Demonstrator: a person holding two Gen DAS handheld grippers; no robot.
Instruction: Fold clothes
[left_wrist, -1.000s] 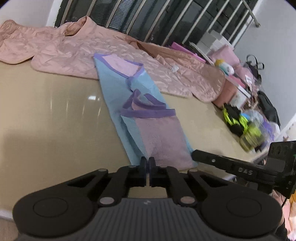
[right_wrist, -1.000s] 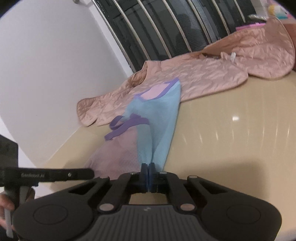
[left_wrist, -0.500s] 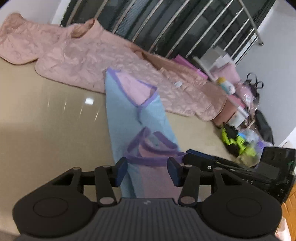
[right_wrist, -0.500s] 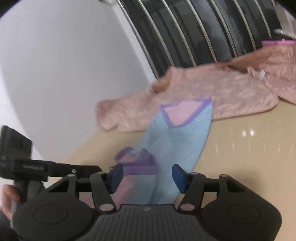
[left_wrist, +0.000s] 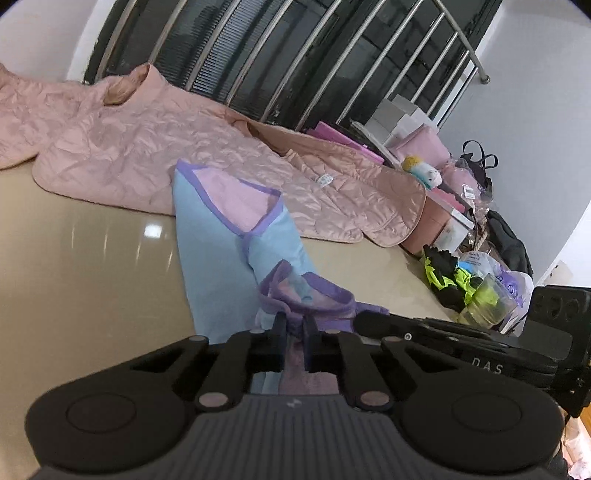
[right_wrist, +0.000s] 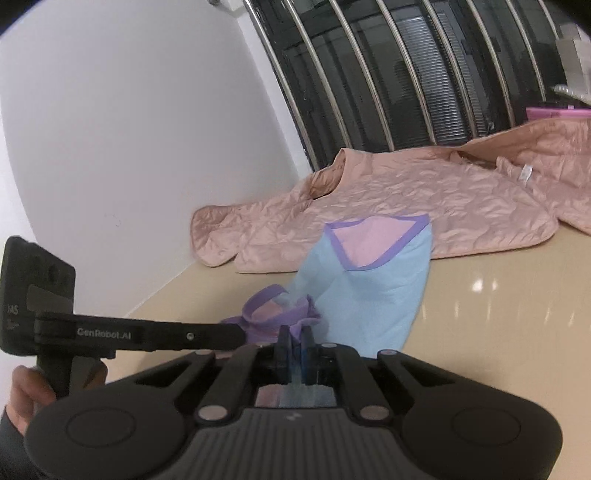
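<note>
A light blue garment (left_wrist: 221, 258) with purple trim and pink lining lies lengthwise on the beige table (left_wrist: 74, 277). Its near end is bunched up. My left gripper (left_wrist: 295, 332) is closing on the purple-edged bunch, and fabric fills the gap between the pads. In the right wrist view the same garment (right_wrist: 369, 295) runs away from me. My right gripper (right_wrist: 295, 343) is closing tight on a blue and purple fold there. The two grippers sit side by side: the right gripper (left_wrist: 443, 332) crosses the left view, and the left gripper (right_wrist: 147, 334) crosses the right view.
A pink quilted jacket (left_wrist: 166, 147) is spread across the far side of the table, under the garment's far end (right_wrist: 369, 236). Metal window bars (left_wrist: 295, 55) stand behind it. Bags and boxes (left_wrist: 461, 280) crowd the floor past the table's right edge. A hand (right_wrist: 22, 391) holds the left gripper.
Both grippers were shut, opened wide half a second ago while moving forward over the garment's near end, and have now closed on it. That end now stands bunched and slightly raised.
</note>
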